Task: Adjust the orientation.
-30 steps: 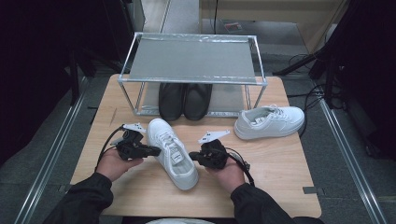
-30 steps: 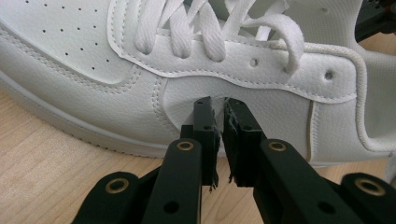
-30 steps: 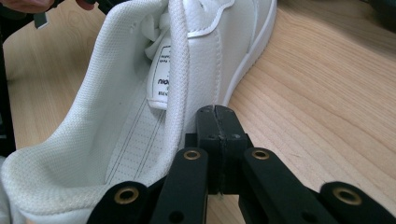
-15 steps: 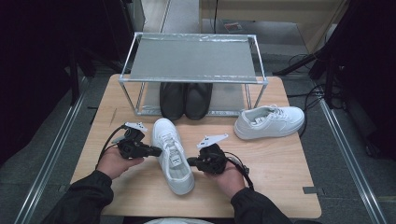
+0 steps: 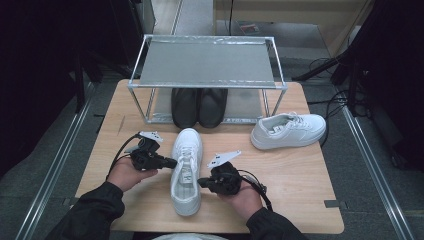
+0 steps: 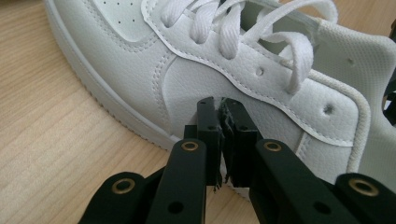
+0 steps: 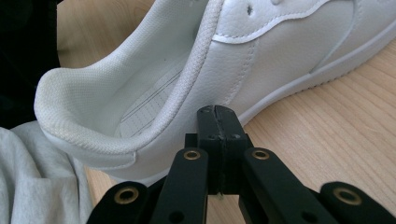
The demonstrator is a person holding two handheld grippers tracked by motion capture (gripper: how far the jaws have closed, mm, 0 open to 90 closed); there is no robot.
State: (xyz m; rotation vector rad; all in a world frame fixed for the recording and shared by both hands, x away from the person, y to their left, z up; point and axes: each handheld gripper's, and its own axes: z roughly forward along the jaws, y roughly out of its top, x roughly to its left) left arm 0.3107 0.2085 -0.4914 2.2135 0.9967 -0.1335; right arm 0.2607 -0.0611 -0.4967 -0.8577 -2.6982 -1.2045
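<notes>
Looks like the straightening step: both grippers are pinched closed and nudging the sneaker (image 5: 186, 170) from either side at mid-table, left gripper (image 5: 169, 162) on its flank, right gripper (image 5: 201, 182) near the heel. Next it probably needs pushing toward the rack (image 5: 207, 85), whose bottom shelf holds black shoes (image 5: 198, 106); top's bare.

The white grained-leather sneaker (image 6: 201, 79) with woven cloth laces is lying on the matt, pale wood-grain worktop (image 6: 51, 121).

Black shoes (image 5: 199, 106) half hidden under rack (image 5: 207, 62); heels perhaps further back.
</notes>
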